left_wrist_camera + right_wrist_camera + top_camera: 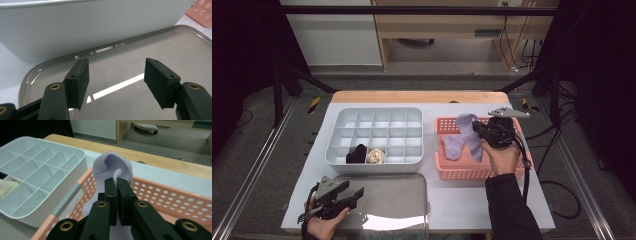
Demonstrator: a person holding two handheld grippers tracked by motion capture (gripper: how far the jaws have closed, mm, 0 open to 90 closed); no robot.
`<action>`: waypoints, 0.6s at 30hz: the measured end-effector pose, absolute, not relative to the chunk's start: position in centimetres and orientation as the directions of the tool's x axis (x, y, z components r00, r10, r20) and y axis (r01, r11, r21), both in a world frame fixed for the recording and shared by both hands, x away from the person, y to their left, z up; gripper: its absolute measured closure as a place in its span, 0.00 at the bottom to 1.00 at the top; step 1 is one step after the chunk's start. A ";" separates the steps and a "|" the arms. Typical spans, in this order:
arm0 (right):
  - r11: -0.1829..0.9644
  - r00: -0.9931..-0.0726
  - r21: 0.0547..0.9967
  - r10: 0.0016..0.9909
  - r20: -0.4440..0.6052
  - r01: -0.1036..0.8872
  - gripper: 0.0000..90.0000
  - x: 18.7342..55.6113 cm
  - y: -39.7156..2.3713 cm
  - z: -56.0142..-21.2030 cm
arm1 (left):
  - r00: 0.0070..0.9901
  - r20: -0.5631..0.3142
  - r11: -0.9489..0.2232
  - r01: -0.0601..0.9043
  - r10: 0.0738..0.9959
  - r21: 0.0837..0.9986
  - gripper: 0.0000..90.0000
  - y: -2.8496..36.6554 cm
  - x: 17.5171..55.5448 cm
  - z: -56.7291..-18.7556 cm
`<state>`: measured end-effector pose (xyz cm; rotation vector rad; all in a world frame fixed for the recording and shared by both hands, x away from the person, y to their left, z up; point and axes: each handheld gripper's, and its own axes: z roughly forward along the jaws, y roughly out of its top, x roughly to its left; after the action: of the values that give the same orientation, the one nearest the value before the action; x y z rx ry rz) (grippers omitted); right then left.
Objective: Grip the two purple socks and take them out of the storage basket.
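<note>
Right gripper (476, 126) is pinched shut on a lilac sock (466, 135), holding it up over the pink perforated basket (462, 172); the sock's lower end drapes down into the basket beside a second lilac piece, can't tell if that's its pair or a fold of the same one. Left gripper (116, 75) hovers over the grey tray (190, 50), jaws wide, nothing between them. Likely step: lift the sock clear and carry it to the white divided organizer (377, 162), where a black sock (357, 154) and a cream sock (375, 156) already sit in adjacent front-row cells. To do it well: raise until the trailing end clears the basket rim, so it doesn't snag the perforations or drag the other piece out. Then come in over a free cell from above. Surface is a white tabletop (462, 200) with a wooden far edge; beyond that grey floor, pale furniture, loose cables, black frame rails at both sides.
</note>
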<state>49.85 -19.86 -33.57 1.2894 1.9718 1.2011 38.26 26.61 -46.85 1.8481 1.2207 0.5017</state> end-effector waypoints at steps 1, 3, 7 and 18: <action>0.169 -0.439 0.874 0.897 0.056 0.456 0.97 49.6 -19.7 -33.3 | 0.448 -0.112 -0.170 0.543 0.887 0.822 0.40 26.6 38.2 -46.8; 0.168 -0.458 0.880 0.887 0.062 0.444 0.97 48.9 -19.5 -32.9 | 0.453 -0.118 -0.167 0.540 0.884 0.825 0.41 26.6 38.2 -46.8; 0.169 -0.491 0.888 0.868 0.072 0.429 0.97 47.2 -19.0 -32.5 | 0.461 -0.127 -0.160 0.534 0.878 0.830 0.44 26.8 38.1 -46.7; 0.167 -0.557 0.908 0.826 0.084 0.384 0.97 43.1 -18.5 -31.7 | 0.462 -0.166 -0.125 0.537 0.871 0.835 0.47 27.1 37.9 -46.5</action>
<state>43.11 -18.54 -31.73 1.1430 2.0165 1.3670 37.92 27.10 -46.49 1.7965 1.1972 0.4591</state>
